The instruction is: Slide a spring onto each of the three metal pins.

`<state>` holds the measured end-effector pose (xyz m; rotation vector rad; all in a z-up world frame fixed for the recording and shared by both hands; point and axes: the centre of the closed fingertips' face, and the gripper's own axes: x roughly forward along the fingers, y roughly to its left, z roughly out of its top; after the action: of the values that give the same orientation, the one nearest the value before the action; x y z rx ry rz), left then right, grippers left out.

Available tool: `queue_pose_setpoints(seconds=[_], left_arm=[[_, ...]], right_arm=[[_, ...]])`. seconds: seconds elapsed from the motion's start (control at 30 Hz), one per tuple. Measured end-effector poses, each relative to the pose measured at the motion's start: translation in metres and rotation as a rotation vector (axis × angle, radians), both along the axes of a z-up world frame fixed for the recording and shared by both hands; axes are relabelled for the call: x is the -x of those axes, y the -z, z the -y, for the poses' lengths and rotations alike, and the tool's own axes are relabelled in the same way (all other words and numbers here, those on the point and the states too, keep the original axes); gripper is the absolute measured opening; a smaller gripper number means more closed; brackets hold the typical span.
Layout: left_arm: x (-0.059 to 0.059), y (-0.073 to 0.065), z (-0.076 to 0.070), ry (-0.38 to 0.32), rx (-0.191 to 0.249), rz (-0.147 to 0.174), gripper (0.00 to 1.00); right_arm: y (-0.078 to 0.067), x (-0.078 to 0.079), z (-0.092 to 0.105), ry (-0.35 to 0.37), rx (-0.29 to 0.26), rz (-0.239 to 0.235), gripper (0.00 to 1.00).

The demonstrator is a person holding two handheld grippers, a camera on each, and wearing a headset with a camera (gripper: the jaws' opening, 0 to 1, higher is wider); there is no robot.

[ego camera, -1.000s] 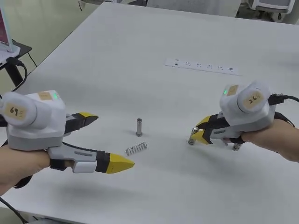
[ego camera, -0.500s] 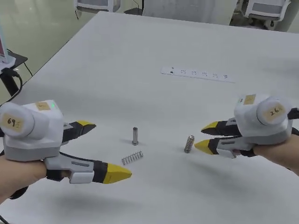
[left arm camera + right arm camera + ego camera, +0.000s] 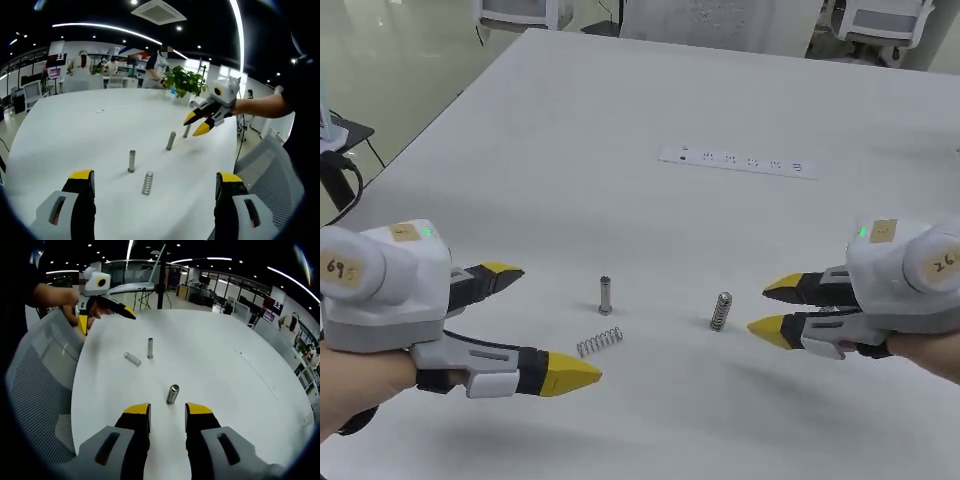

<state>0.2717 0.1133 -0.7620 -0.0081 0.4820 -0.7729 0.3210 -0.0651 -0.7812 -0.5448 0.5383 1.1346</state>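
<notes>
left hand-held gripper (image 3: 552, 322) released, loose spring (image 3: 599, 342) just ahead, right hand-held gripper (image 3: 763, 308) released too

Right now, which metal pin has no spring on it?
The bare pin standing beside the loose spring, which lies flat. The sprung pin, near the right gripper, already wears a coil.

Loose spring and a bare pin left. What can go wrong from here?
1. The spring lies flat and loose on the table. If the wide-open left gripper pinches it off-centre, it may roll or flick away.
2. The bare pin seems to stand free close beside it, so a jaw reaching in could topple it.
3. The sprung pin stands just ahead of the right gripper; a small forward drift could knock it over.
</notes>
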Motion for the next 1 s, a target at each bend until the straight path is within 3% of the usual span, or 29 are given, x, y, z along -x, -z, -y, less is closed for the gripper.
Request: queue_pose_setpoints(seconds=[0.4, 0.83, 1.0], left_arm=[[0.000, -0.003, -0.002, -0.008, 0.019, 0.008, 0.98], [0.004, 0.006, -0.002, 0.000, -0.002, -0.011, 0.98], [0.005, 0.006, 0.001, 0.005, 0.002, -0.013, 0.98]], right_arm=[[0.003, 0.013, 0.008, -0.002, -0.003, -0.007, 0.24], [0.027, 0.038, 0.020, -0.018, 0.035, -0.044, 0.21], [0.027, 0.042, 0.016, -0.026, 0.037, -0.053, 0.22]])
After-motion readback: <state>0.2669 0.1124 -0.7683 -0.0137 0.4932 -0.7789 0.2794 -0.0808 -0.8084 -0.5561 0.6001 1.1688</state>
